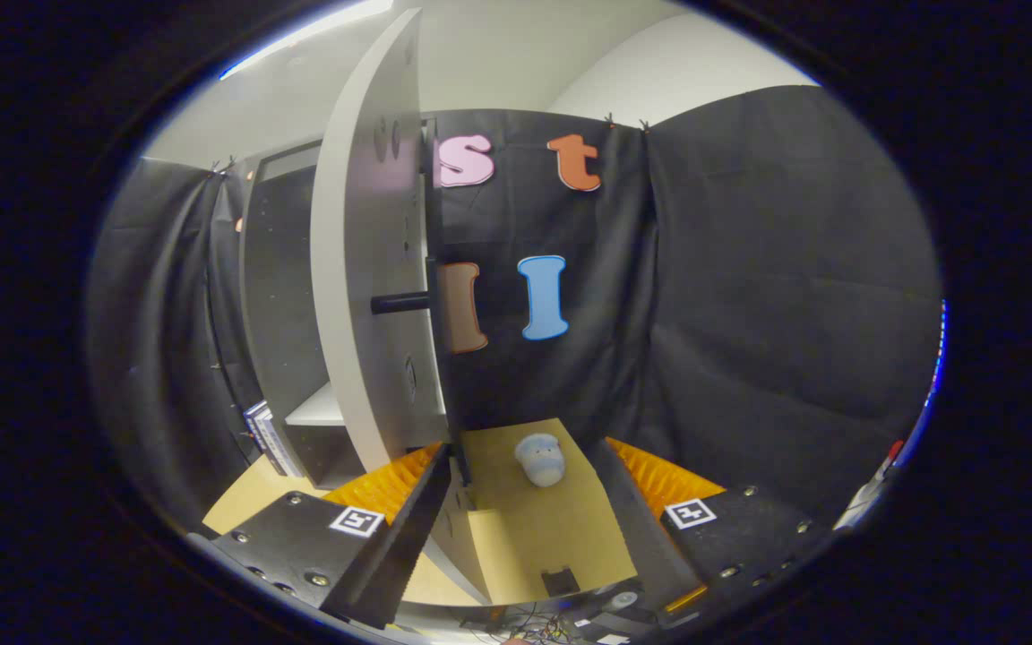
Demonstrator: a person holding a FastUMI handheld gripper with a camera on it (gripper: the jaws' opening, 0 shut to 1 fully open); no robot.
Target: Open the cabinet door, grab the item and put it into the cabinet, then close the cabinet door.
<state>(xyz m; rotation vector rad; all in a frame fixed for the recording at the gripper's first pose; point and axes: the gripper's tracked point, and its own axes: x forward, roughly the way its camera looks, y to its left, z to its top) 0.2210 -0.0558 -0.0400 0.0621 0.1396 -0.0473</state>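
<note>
The tall white wooden cabinet door (373, 269) with a short black handle (401, 303) stands swung open, its lower edge just ahead of the left finger of the released, wide-spread gripper (529, 488), and the small pale blue cup-shaped item (541, 459) rests on the tan tabletop (534, 537) right of that door, between the fingers.

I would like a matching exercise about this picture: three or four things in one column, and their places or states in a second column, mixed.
Things:
1. white cabinet door
2. pale blue rounded cup-like item
3. short black bar-shaped door handle
4. hand-held gripper

Places or states:
A. sticks out sideways from the door's face
B. open, fingers spread, holding nothing
C. swung open, its lower edge beside one finger
D. lies on the tan tabletop, beyond the fingers

Pairs: 1-C, 2-D, 3-A, 4-B
</note>
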